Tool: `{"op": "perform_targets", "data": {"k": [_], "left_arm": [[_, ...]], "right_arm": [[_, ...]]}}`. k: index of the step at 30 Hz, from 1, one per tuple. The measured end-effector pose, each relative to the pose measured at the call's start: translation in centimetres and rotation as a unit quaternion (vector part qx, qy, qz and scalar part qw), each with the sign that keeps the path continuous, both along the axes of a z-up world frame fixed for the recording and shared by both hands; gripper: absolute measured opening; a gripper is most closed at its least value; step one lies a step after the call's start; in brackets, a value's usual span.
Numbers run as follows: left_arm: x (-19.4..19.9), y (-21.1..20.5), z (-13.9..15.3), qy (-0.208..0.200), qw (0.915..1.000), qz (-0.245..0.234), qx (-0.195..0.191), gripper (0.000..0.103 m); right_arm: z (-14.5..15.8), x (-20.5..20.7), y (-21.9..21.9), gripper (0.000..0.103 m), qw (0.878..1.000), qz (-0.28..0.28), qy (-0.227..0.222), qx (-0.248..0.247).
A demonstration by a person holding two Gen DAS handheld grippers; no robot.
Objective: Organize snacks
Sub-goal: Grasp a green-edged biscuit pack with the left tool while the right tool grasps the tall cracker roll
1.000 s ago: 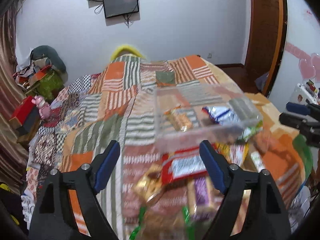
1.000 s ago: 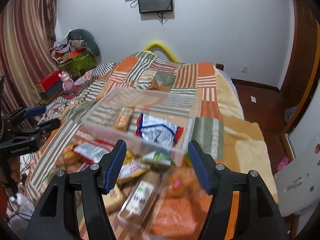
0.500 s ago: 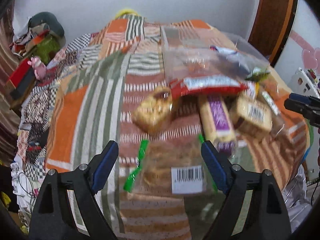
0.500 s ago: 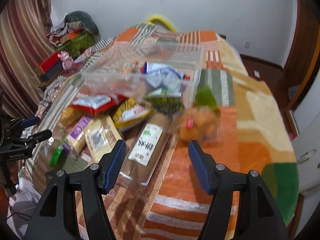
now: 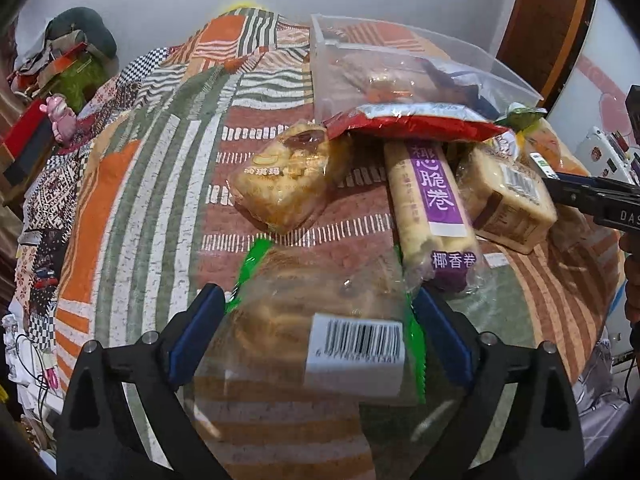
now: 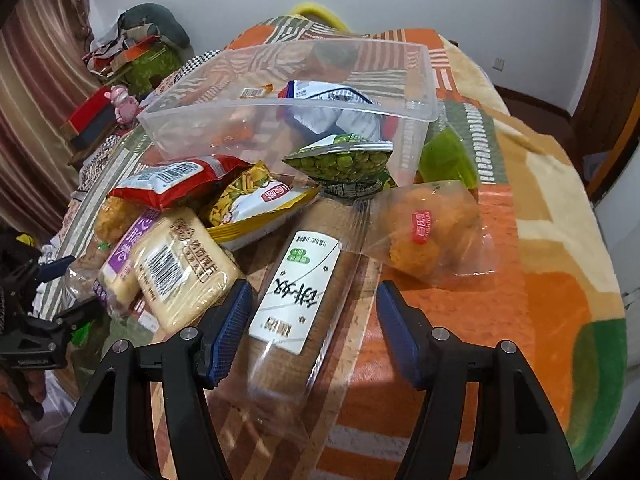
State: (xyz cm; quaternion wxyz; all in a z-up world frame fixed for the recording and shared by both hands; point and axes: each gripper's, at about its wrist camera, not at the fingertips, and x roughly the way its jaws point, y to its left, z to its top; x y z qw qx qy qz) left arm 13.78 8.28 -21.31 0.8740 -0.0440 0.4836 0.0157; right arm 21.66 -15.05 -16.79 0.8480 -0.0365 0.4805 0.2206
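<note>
A pick-up step is judged to be in hand: both grippers are poised over snack packets that lie on the patchwork bedspread (image 6: 560,240) of a bed, in front of a clear plastic bin (image 6: 288,92) in which a few packets are already seen. The left gripper (image 5: 320,328) is placed around a clear biscuit bag with green edges (image 5: 320,320); its jaws are opening and stand wide on either side of the bag, with no pressure on it visible. The right gripper (image 6: 316,320) is held with its jaws apart astride a long brown biscuit sleeve with a white label (image 6: 304,292), and no grip is seen there either. Between the two, a purple-labelled roll packet (image 5: 432,204), a red packet (image 6: 176,184) and a green pea bag (image 6: 344,164) are heaped against the bin. For the next move, each packet would need to be clamped across its width and carried over the bin rim; crushing of the biscuits is judged a risk.
</note>
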Motion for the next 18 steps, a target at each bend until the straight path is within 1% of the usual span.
{"op": "perform_targets", "data": {"k": [2, 4, 5, 6, 7, 8, 9, 12, 16, 18], "left_arm": [[0.4, 0.2, -0.4, 0.001, 1.0000, 0.006, -0.006, 0.097], [0.5, 0.4, -0.6, -0.001, 0.9999, 0.010, -0.011, 0.097], [0.4, 0.6, -0.6, -0.004, 0.9998, 0.012, -0.013, 0.096], [0.3, 0.6, -0.6, -0.008, 0.9998, 0.012, -0.014, 0.091], [0.1, 0.6, -0.5, -0.011, 0.9998, 0.012, -0.009, 0.088], [0.1, 0.6, -0.4, -0.010, 0.9999, 0.012, -0.001, 0.081], [0.0, 0.7, -0.3, -0.007, 0.9999, 0.010, -0.002, 0.078], [-0.4, 0.9, 0.1, -0.006, 0.9999, 0.013, -0.005, 0.071], [-1.1, 1.3, 0.8, -0.010, 0.9996, 0.021, -0.013, 0.067], [-1.4, 1.3, 1.3, -0.015, 0.9995, 0.024, -0.012, 0.060]], "right_arm": [[-0.5, 0.2, 0.2, 0.061, 1.000, 0.002, 0.005, -0.003], [-0.7, 0.1, 0.5, 0.059, 1.000, 0.003, 0.000, -0.009], [-0.7, 0.1, 0.6, 0.052, 1.000, 0.007, -0.001, -0.008], [-0.7, -0.1, 0.8, 0.047, 1.000, 0.012, -0.001, -0.007], [-0.6, -0.3, 0.9, 0.046, 1.000, 0.014, -0.003, -0.009], [-0.6, -0.3, 1.0, 0.044, 1.000, 0.014, -0.006, -0.013], [-0.5, -0.4, 1.0, 0.041, 1.000, 0.015, -0.011, -0.018], [-0.4, -0.9, 0.6, 0.036, 0.999, 0.010, -0.026, -0.028], [0.0, -1.6, -0.6, 0.034, 0.999, 0.007, -0.028, -0.019], [0.3, -1.8, -1.0, 0.034, 0.999, 0.009, -0.030, -0.018]]}}
